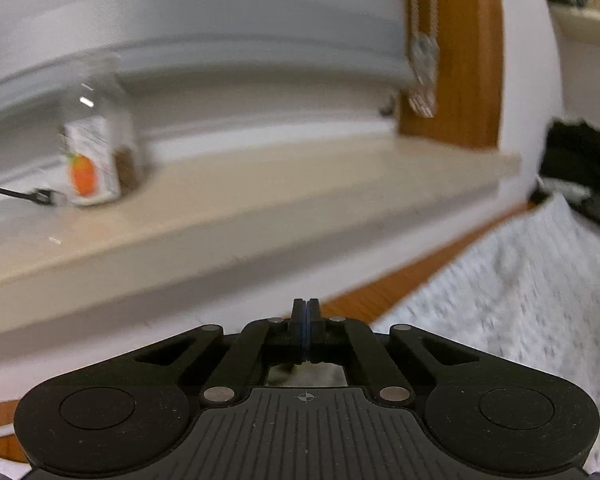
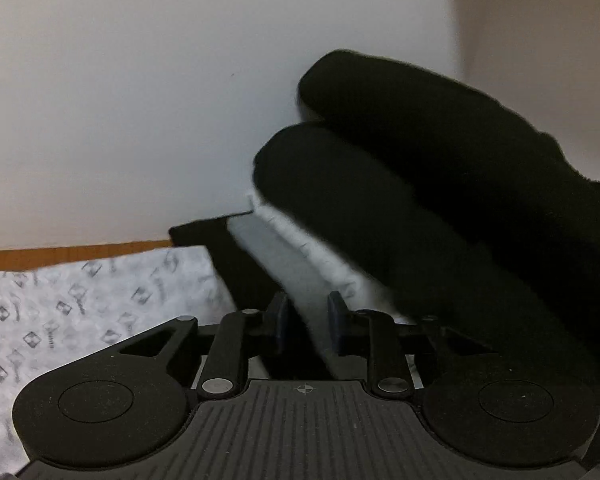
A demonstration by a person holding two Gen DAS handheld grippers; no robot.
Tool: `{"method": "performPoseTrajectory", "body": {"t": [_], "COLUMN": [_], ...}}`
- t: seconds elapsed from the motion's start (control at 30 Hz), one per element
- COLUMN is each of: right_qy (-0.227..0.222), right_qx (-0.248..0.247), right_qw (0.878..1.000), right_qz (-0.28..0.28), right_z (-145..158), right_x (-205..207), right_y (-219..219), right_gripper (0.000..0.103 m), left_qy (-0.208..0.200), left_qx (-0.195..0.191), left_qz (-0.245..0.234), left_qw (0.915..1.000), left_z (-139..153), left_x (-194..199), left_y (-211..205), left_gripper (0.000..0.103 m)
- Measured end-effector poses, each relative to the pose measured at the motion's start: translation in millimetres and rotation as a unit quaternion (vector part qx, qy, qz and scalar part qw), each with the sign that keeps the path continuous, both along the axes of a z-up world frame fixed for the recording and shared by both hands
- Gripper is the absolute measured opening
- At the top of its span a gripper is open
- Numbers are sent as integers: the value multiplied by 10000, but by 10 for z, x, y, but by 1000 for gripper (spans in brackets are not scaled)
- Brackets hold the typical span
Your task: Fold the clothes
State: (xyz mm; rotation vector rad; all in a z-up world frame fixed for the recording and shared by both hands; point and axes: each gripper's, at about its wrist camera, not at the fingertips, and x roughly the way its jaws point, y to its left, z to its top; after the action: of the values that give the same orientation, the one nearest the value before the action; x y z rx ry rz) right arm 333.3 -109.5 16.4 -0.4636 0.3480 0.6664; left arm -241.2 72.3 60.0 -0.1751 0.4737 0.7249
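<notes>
In the right wrist view, the right gripper [image 2: 307, 322] has its jaws a little apart, a narrow gap, and a strip of white cloth [image 2: 300, 264] runs from between the two pads forward and slightly to the left. Whether the pads already press on this cloth I cannot tell, so I judge it as not yet gripped. Just beyond and to the right lies the black garment [image 2: 440, 184], rolled or folded into two thick lobes one over the other; its long axis goes from upper left to lower right, and it rests on the white cloth. Left of the claw, the patterned grey fabric [image 2: 80, 300] is spread flat, and behind it a thin band of wooden surface [image 2: 60, 254] meets the white wall [image 2: 180, 100]. In the left wrist view, the left gripper [image 1: 306, 322] is fully closed, with nothing visible between its pads, and it points towards a beige ledge [image 1: 260, 208] with a small bottle [image 1: 94, 160] on it; the black garment [image 1: 580, 168] shows only far to its right. So the right hand is clearly the nearer one, and the coming move probably depends on its closing on the cloth edge directly ahead.
</notes>
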Motion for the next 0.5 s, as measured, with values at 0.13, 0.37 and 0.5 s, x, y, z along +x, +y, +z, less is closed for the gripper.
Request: {"method": "performPoseTrajectory", "body": {"t": [0.13, 0.37, 0.5], "right_qy": [-20, 1427, 1454], "right_qx": [288, 479, 15], "right_qw": [9982, 9522, 9363], "right_qz": [528, 2658, 3195], "right_z": [60, -21, -141], "right_x": [-190, -894, -1161], "right_y": [-155, -46, 1], "right_gripper": [42, 43, 49], "left_qy": [-68, 422, 698], "left_qx": [-20, -137, -233], "left_qz": [-47, -521, -366], "left_qw": [10000, 9977, 9966], "left_z": [52, 47, -84], "left_x": [-36, -10, -203], "left_y": [-23, -341, -424], "left_gripper": [3, 16, 21]}}
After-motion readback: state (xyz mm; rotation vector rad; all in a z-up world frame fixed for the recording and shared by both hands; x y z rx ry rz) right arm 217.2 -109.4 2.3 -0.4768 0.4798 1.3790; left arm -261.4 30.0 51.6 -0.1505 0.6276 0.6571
